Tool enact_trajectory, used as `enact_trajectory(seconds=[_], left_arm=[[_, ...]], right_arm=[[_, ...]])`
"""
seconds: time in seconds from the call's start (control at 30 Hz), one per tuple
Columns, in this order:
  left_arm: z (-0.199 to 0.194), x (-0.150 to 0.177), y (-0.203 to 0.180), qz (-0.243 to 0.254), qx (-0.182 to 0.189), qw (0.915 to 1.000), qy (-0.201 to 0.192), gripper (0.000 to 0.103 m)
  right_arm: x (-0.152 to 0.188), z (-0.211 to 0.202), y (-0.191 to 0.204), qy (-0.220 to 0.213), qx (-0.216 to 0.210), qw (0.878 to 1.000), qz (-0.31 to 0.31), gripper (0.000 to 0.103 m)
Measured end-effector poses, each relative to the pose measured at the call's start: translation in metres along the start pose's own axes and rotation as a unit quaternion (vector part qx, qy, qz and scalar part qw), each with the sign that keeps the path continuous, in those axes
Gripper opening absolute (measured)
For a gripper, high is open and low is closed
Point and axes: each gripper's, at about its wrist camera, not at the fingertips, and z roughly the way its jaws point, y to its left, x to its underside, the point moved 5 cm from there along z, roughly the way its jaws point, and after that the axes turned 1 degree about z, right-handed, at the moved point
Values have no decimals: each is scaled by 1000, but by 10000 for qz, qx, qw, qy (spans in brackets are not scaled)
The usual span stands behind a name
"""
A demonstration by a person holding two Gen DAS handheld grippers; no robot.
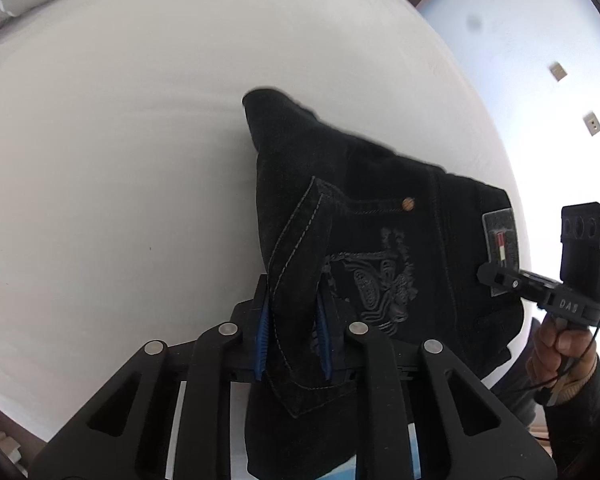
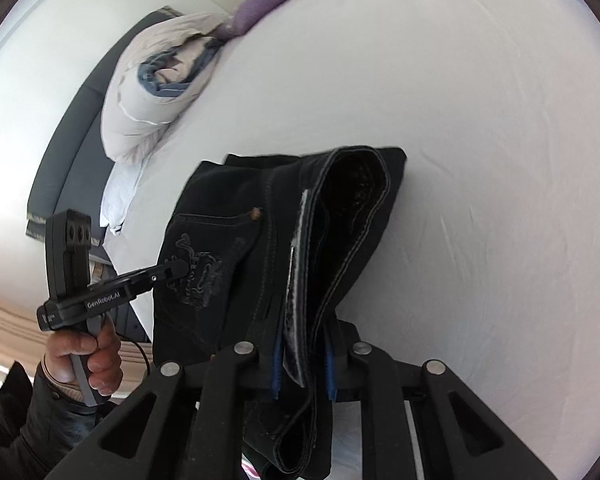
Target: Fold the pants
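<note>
Pants (image 1: pixel 380 216) are hanging folded over the white bed (image 1: pixel 120 140); we are clamping them in our left gripper (image 1: pixel 292 328) and right gripper (image 2: pixel 302 364)

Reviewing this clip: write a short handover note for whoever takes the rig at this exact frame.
Left hand-held gripper: shut on a hem-like stitched edge of the black pants.
Right hand-held gripper: shut on the waistband side, by the patch label.
Pants: already doubled into layers, held between both grippers over the white bed; whether the far end touches it is unclear.
Left to do: lay them down, finish the fold, release.
</note>
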Motion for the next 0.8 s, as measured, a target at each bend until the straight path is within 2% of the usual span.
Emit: enact_trajectory(seconds=[0.17,0.4,0.53,0.6,0.7,0.77,0.8], left_arm=[[-33,-28,-29,246,34,9989,-385,17],[-30,-96,-57,383,169,9970,-658,17],[10,-133,-67,407,112,9976,-558,17],[33,-140,-65,401,92,9982,-442,17],[72,-141,-58,341,-18,9993,-179,18],[93,-130,-52,272,-219,9993,-121,27],[97,-127,-48,218,-250,9993,-159,30]], right_arm=[[-27,-34,12,-408,-106,9988,-262,17],[-98,-64,-18,-761,-105,9968,-227,17],[-131,-54,-50,-761,-82,9971,14,17],[-143,-42,-71,-688,3,9975,131,17],[-146,-17,-112,-431,142,9977,510,18],[-139,-4,-138,-366,249,9965,716,25],[-134,1,-148,-393,85,9957,839,25]])
